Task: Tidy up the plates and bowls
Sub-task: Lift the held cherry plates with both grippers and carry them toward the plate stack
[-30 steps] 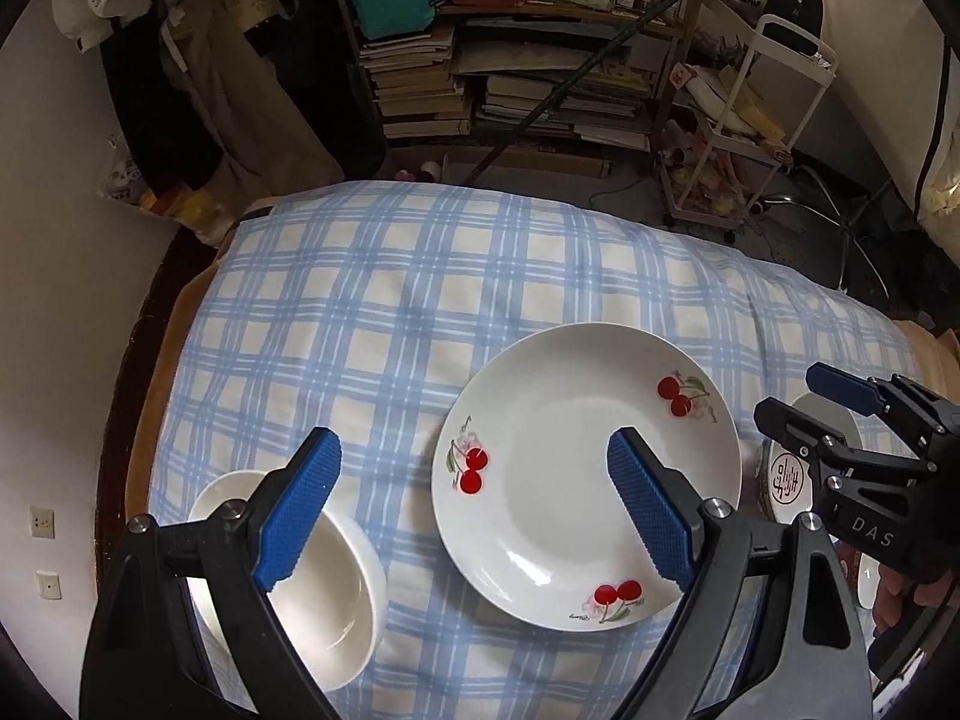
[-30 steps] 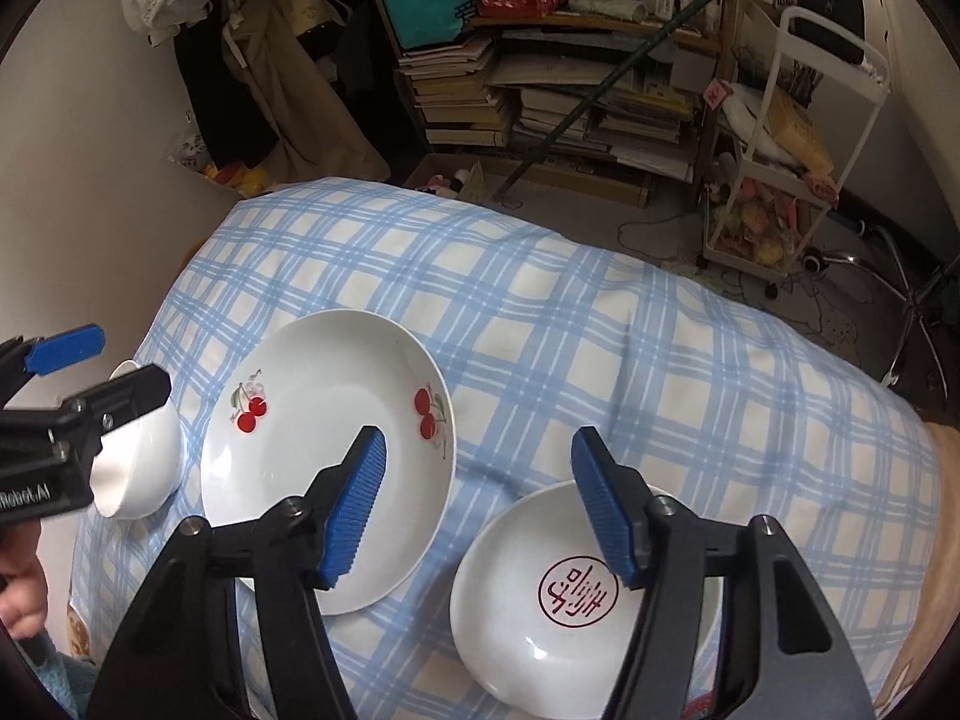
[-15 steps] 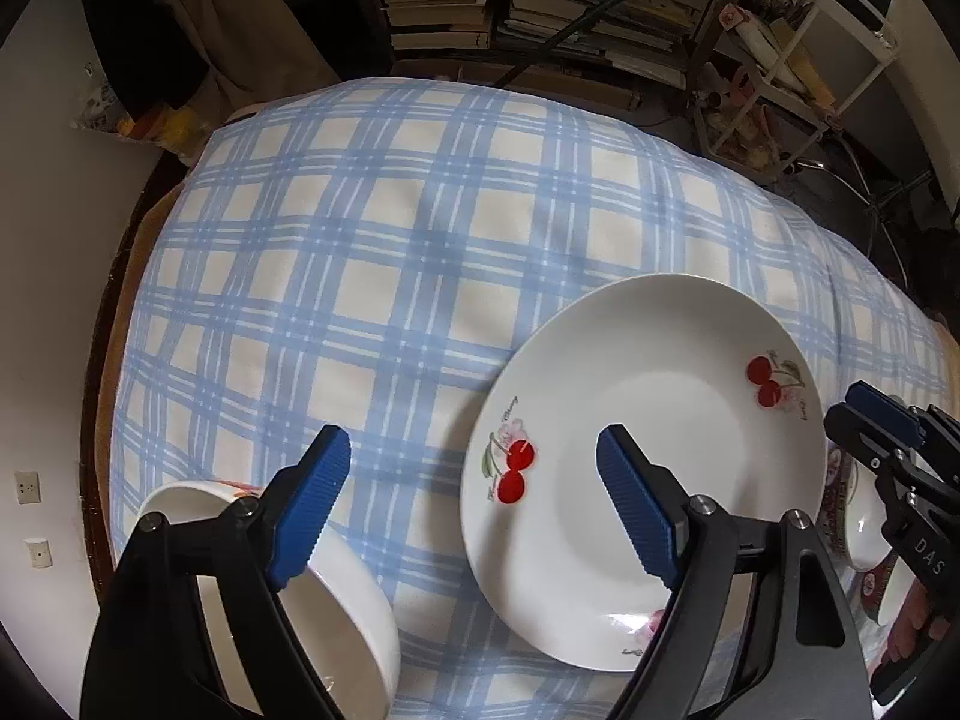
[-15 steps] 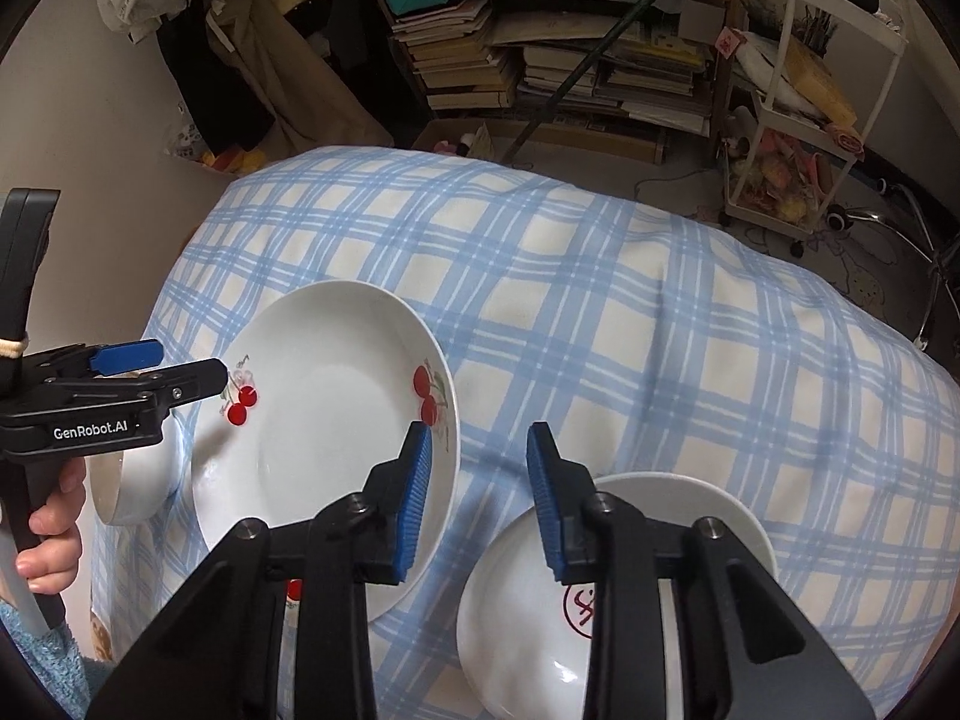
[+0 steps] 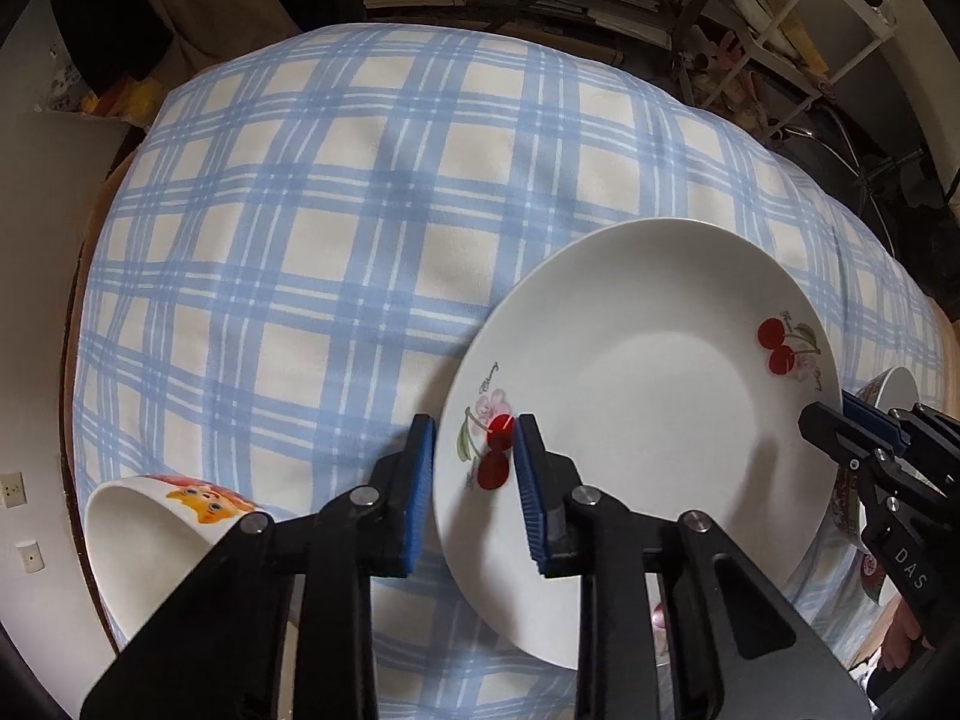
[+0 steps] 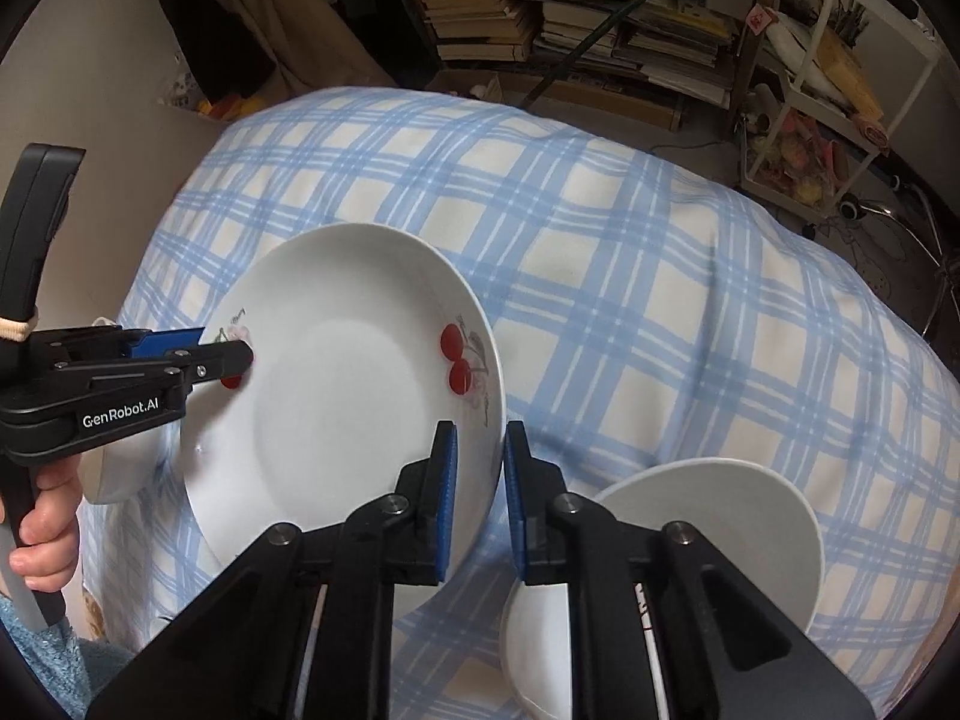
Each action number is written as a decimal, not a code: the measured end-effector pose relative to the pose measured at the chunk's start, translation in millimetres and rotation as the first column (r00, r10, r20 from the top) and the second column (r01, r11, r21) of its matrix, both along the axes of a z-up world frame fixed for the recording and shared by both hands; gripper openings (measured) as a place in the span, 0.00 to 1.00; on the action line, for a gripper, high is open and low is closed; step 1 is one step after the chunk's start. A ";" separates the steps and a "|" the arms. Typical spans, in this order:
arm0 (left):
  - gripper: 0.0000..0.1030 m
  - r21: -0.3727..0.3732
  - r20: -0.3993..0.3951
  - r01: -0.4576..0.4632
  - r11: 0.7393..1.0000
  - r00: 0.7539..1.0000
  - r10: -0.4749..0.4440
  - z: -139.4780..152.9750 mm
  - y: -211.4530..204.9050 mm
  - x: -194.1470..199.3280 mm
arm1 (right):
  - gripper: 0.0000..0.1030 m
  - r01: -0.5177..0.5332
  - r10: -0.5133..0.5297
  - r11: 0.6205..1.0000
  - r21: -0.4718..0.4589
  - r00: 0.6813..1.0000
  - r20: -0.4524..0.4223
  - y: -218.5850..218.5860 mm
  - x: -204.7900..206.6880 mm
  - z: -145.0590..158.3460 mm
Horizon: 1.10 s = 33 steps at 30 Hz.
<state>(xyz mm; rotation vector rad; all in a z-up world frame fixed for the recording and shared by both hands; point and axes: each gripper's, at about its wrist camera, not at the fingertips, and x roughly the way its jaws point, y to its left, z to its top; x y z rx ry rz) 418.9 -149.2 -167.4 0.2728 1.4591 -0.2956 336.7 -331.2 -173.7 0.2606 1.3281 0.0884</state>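
A white plate with red cherries (image 5: 648,408) (image 6: 336,396) lies on the blue checked cloth. My left gripper (image 5: 471,468) (image 6: 228,354) is closed on the plate's left rim, one blue pad under it and one over it. My right gripper (image 6: 478,462) (image 5: 840,414) is closed on the plate's right rim in the same way. A white bowl with an orange cat picture (image 5: 156,534) sits to the left of the plate. A white bowl with a red mark (image 6: 696,546) sits to its right.
The table under the checked cloth (image 5: 372,192) ends in a wooden rim at the left. Behind it are stacked books (image 6: 576,18) on a low shelf and a white wire cart (image 6: 840,78) at the right.
Both grippers have moved down and in, and closed from wide open onto opposite rims of the cherry plate. The views have come closer to the table.
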 end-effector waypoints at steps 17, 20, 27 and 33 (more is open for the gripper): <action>0.12 -0.020 0.055 0.020 1.000 0.998 -0.019 26.8 15.3 -26.6 | 0.09 0.067 -0.067 0.998 0.004 0.998 0.011 -4.1 -8.0 20.8; 0.12 -0.015 0.064 0.020 1.000 0.998 -0.019 34.6 15.1 -31.5 | 0.09 0.068 -0.068 0.998 0.005 0.998 0.012 -2.2 -12.4 27.1; 0.12 -0.018 0.100 0.035 0.999 0.994 -0.033 59.1 18.6 -52.1 | 0.10 0.086 -0.086 0.996 0.016 0.996 0.026 -1.4 -28.9 47.4; 0.12 -0.033 0.116 0.029 0.999 0.993 -0.025 76.4 27.2 -77.0 | 0.09 0.071 -0.071 0.997 0.014 0.997 0.034 5.3 -52.0 64.5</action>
